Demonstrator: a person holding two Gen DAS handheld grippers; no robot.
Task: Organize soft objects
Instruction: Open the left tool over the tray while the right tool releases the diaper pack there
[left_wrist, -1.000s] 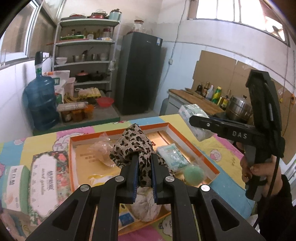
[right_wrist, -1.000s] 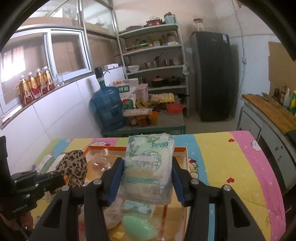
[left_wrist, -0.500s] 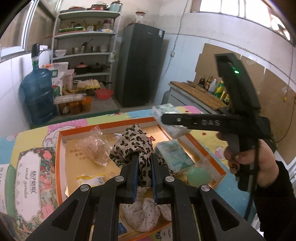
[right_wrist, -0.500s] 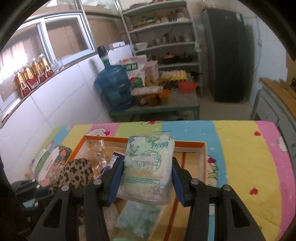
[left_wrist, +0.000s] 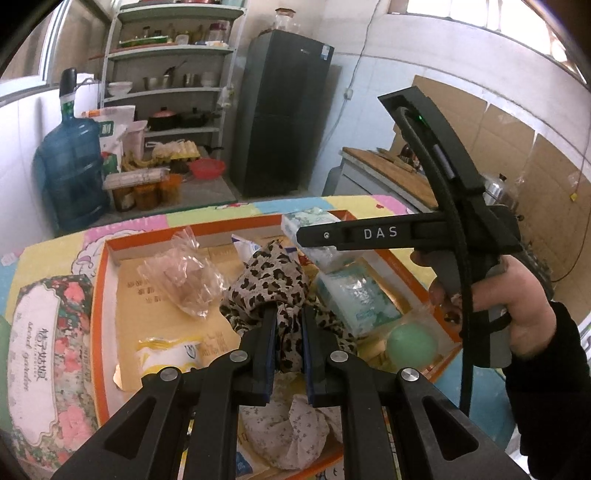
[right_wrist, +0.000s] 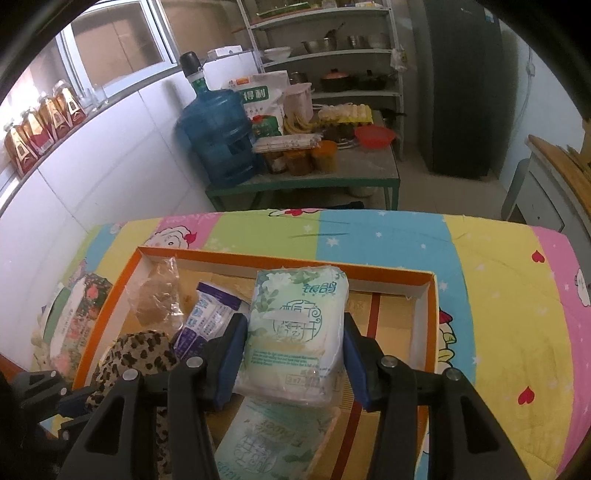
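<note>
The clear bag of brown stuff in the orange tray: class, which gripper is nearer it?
Left. The left gripper, shut on the leopard cloth, is just beside the clear bag; the right gripper, holding the tissue pack, is farther across the tray.

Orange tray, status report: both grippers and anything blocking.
Left gripper shut on leopard cloth. Right gripper shut on tissue pack, over orange tray. Another pack lies beneath.

1. I am in a home kitchen.
2. A tall dark fridge (left_wrist: 284, 110) stands by the wall.
3. Next to it, a shelf (left_wrist: 166, 88) holds pots, bowls and bottles.
4. A big blue water jug (right_wrist: 218, 136) sits on a low green stand (right_wrist: 303, 181) with jars of food.
5. Oil bottles (right_wrist: 40, 122) line the window ledge.
</note>
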